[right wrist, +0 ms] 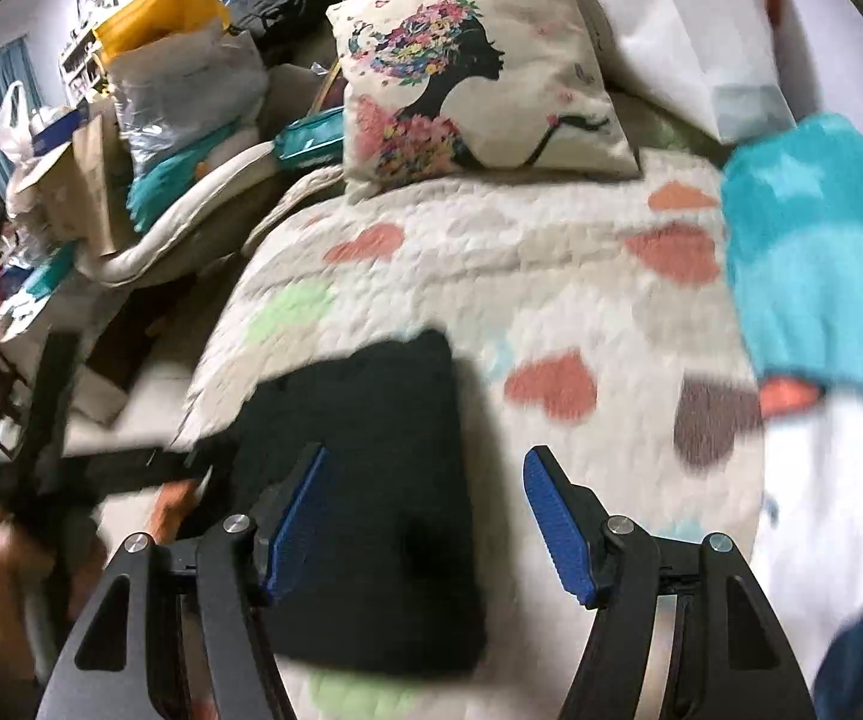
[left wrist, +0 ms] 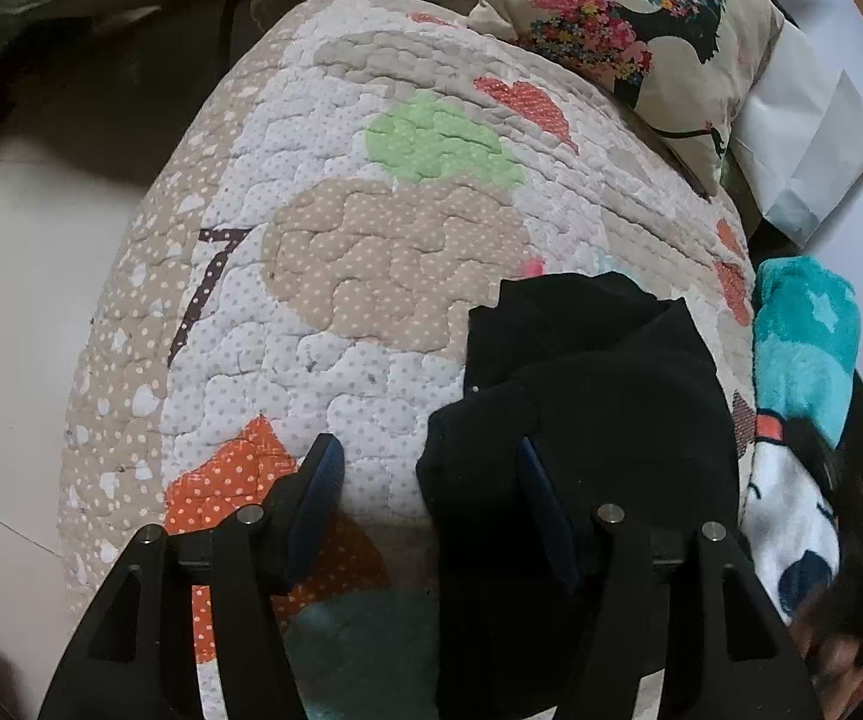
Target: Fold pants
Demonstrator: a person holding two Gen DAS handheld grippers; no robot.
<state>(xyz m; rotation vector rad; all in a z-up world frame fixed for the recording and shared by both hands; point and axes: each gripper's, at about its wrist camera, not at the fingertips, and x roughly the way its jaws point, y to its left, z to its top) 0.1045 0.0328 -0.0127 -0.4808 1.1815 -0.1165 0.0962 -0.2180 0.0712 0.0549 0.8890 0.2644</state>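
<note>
**Black pants lie folded on the quilt**

From our left wrist camera we look down on a quilt (left wrist: pixel 371 276) with dots, hearts and a green patch. The black pants (left wrist: pixel 587 396) lie on it in a bunched, folded heap, toward the right side of the quilt. Our left gripper (left wrist: pixel 428 498) has its two blue pads standing apart. The left pad hangs over bare quilt. The right pad sits right at the near edge of the pants, but we cannot tell if it touches the cloth. Nothing is squeezed between the pads. A pillow (left wrist: pixel 629 42) with a flower-haired figure leans at the far end of the quilt. A teal blanket (left wrist: pixel 803 342) with stars lies just beside the quilt on the right. A white bag (left wrist: pixel 803 138) sits behind it.

From our right wrist camera the picture is blurry. The pants (right wrist: pixel 383 468) look like a flat dark block on the near left part of the quilt (right wrist: pixel 551 276). Our right gripper (right wrist: pixel 425 504) is wide apart and holds nothing. Its left pad is over the pants and its right pad is over the quilt. Our left gripper (right wrist: pixel 71 468) shows as a dark blur at the left edge, next to the pants. The pillow (right wrist: pixel 479 90) stands at the far end, the teal blanket (right wrist: pixel 815 252) is on the right, and bags (right wrist: pixel 161 90) are piled at the far left.
</note>
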